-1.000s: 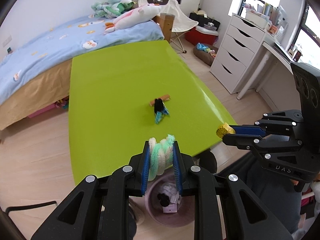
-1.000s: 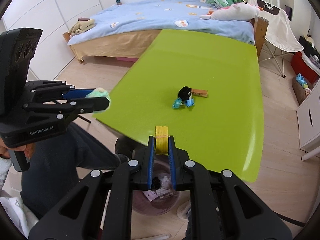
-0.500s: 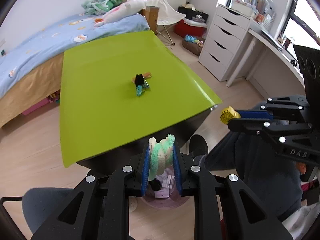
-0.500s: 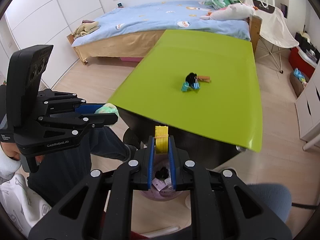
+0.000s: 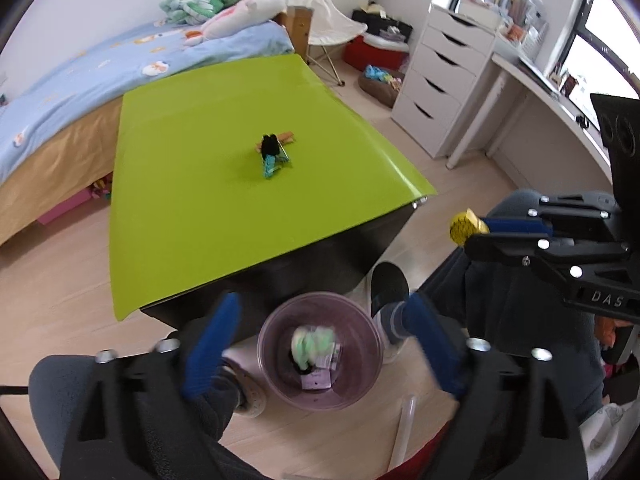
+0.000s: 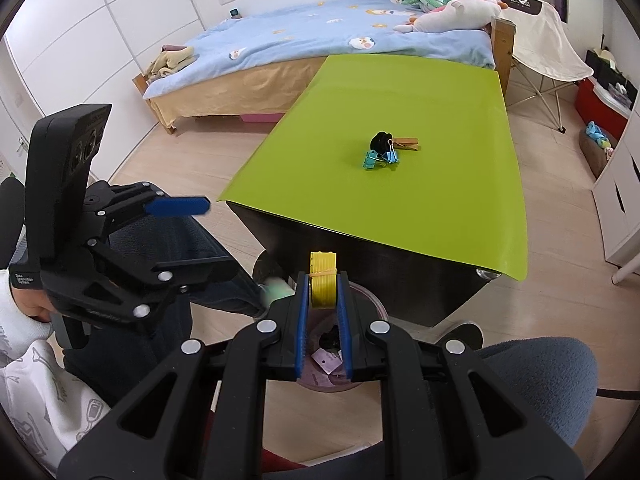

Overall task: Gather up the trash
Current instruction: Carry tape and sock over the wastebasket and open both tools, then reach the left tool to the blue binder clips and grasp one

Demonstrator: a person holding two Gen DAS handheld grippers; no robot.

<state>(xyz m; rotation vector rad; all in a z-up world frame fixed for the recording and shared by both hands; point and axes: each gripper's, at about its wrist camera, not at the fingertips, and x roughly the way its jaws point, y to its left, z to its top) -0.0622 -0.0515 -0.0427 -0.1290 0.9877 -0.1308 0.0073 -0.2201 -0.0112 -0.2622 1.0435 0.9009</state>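
Above a pale purple trash bin on the floor at the near end of a lime-green table, the left gripper is opening its jaws, blue pads swinging wide with nothing between them. A green-and-white fluffy wad shows, blurred, inside the bin's mouth; whether it has landed or is falling cannot be told.

The right gripper, at about 3 o'clock of the bin in the left wrist view, has its fingers clamped on a small yellow roll, pinched across its flat sides, and in its own view it sits over the bin.

The roll looks light and fairly stiff, ribbed on its edge, so a grip on its flat faces should hold without crushing. The wad looks soft and nearly weightless, likely to cling to pads rather than slip.

On the table, at about 12 o'clock from the bin, a cluster remains: blue binder clips, a black clump and a wooden clothespin, all small, hard and best taken across their narrow bodies.
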